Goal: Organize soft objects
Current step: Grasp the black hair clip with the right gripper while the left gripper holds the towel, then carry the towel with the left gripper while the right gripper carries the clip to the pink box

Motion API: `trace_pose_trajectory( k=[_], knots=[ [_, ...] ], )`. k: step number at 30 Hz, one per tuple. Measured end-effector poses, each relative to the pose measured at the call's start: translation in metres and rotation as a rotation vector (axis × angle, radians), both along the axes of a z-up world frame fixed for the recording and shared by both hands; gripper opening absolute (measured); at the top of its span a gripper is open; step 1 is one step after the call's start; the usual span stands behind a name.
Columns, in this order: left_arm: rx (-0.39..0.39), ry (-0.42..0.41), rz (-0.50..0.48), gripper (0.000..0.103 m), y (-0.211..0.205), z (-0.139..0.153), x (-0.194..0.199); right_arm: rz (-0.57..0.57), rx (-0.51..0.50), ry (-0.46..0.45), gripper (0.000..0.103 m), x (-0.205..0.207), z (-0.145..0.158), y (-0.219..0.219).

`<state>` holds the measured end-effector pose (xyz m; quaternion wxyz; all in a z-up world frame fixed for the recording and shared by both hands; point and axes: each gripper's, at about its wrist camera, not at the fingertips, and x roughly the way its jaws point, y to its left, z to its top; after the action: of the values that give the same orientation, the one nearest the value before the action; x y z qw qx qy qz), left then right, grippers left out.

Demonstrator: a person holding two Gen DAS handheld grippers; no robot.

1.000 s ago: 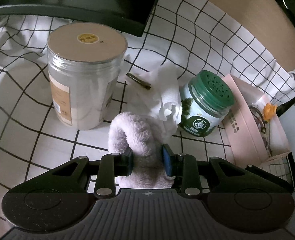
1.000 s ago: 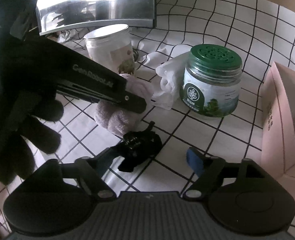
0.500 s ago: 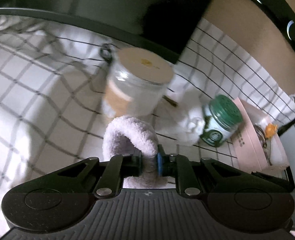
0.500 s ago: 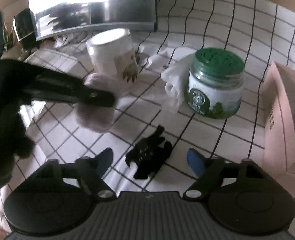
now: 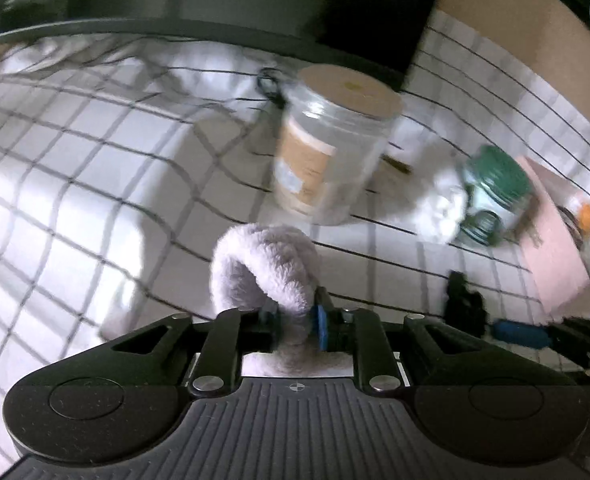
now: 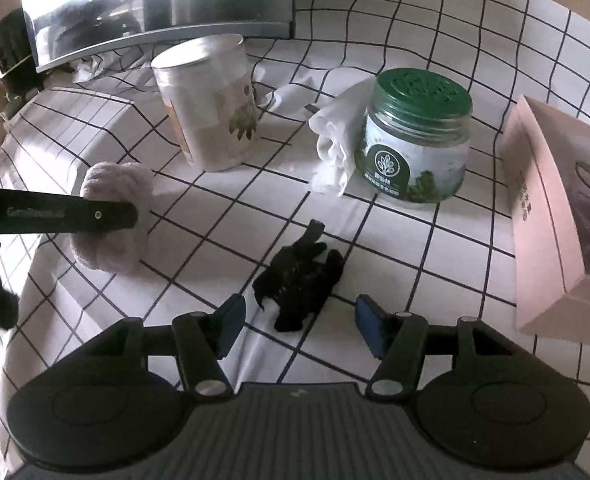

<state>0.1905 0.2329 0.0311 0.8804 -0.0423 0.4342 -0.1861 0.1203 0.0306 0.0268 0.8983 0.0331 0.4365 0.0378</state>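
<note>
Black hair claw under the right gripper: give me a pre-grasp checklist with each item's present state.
1. Black hair claw lies between the right gripper's fingers: ok.
2. Pads touching it: not ok; the jaws have just been closing and are not on it yet.
3. Green-lidded jar and pink box stand apart from the claw: ok.
4. Left gripper shut on fluffy scrunchie: ok.
5. Scrunchie off the cloth: cannot tell.

We make out little: pale lettering along the left gripper's finger point(image 6: 95, 216) (too blurred to spell), and a round leaf emblem on the green-lidded jar point(image 6: 415, 152), its small print unreadable.
</note>
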Motion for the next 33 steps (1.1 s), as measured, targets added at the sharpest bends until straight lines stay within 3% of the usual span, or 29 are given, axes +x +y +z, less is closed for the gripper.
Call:
trace_pose_trajectory(
  k=[3,5,9,12,16,19,22,31,33],
  knots=[
    [-0.014,0.014,-0.064,0.021,-0.003,-0.004,0.001,0.0,-0.022,0.0,0.065,-0.004,-0.001,0.003],
    [0.021,0.005,-0.096,0.022,-0.007,-0.004,-0.001,-0.001,-0.021,-0.001,0.066,-0.006,-0.001,0.004],
    [0.025,0.005,-0.101,0.023,-0.006,-0.004,0.0,-0.056,0.007,-0.001,0.066,-0.008,0.002,-0.001],
    [0.025,-0.011,-0.107,0.022,-0.004,-0.005,-0.002,-0.117,-0.001,-0.072,0.065,-0.009,0.011,-0.001],
    [0.015,-0.029,-0.111,0.02,-0.002,-0.006,-0.004,-0.158,0.007,-0.083,0.059,0.007,0.016,0.005],
    [0.003,-0.042,-0.11,0.02,0.001,-0.008,-0.007,-0.2,0.003,-0.021,0.046,0.022,0.008,0.01],
    [-0.019,-0.039,-0.089,0.02,0.004,-0.008,-0.008,-0.205,0.005,-0.028,0.038,0.02,0.005,0.012],
    [-0.054,-0.018,-0.057,0.017,0.009,-0.004,-0.002,-0.147,-0.043,-0.044,0.036,0.011,0.011,0.016],
    [-0.076,-0.062,-0.06,0.016,0.014,0.008,0.001,-0.13,-0.051,-0.056,0.036,0.01,0.016,0.016]
  ],
)
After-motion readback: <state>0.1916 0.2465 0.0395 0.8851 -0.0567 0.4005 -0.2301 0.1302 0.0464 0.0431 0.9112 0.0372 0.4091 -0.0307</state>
